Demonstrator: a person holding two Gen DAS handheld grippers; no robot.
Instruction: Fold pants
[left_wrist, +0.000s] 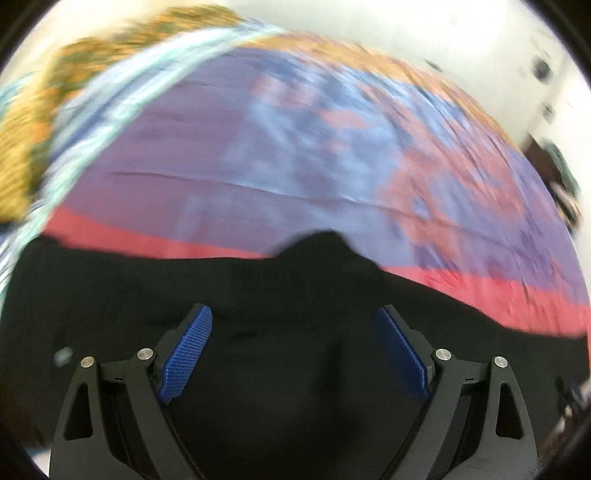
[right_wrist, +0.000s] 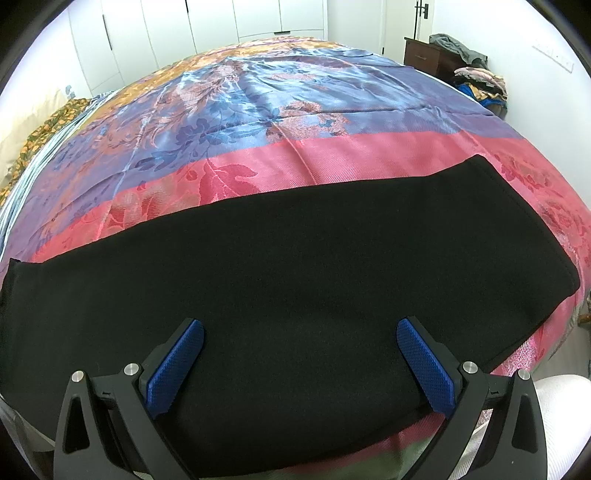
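The bed (right_wrist: 332, 92) filled both views, its satin bedspread (right_wrist: 258, 110) running in bands of orange, blue-violet and pink, but only the right wrist view gave it sharply, floral weave and creases and all; the left wrist view smeared the same cover (left_wrist: 295, 147) into streaks. Across the near edge of that spread lay the black pants (right_wrist: 295, 277), flat and long, reaching from the left rim of the right view to a squared end at the right, resting on the pink band. The left view caught a different stretch of the pants (left_wrist: 258, 350), and there a small peak of dark cloth (left_wrist: 325, 240) rose from the far edge, a thing the right view did not show. Only the right view took in the white wardrobe doors (right_wrist: 221, 22) behind the bed, the dark wooden nightstand (right_wrist: 421, 51) and the heap of clothes (right_wrist: 476, 81) beside it. The patterned orange-and-green fabric (left_wrist: 29, 155) at the left edge was large in the left view, a sliver in the right. Right gripper (right_wrist: 301, 362) hung over the pants, jaws spread wide, nothing between the blue pads (right_wrist: 177, 365). Left gripper (left_wrist: 295, 350) likewise, jaws released and gaping above the black cloth, pads (left_wrist: 188, 350) clear of it.
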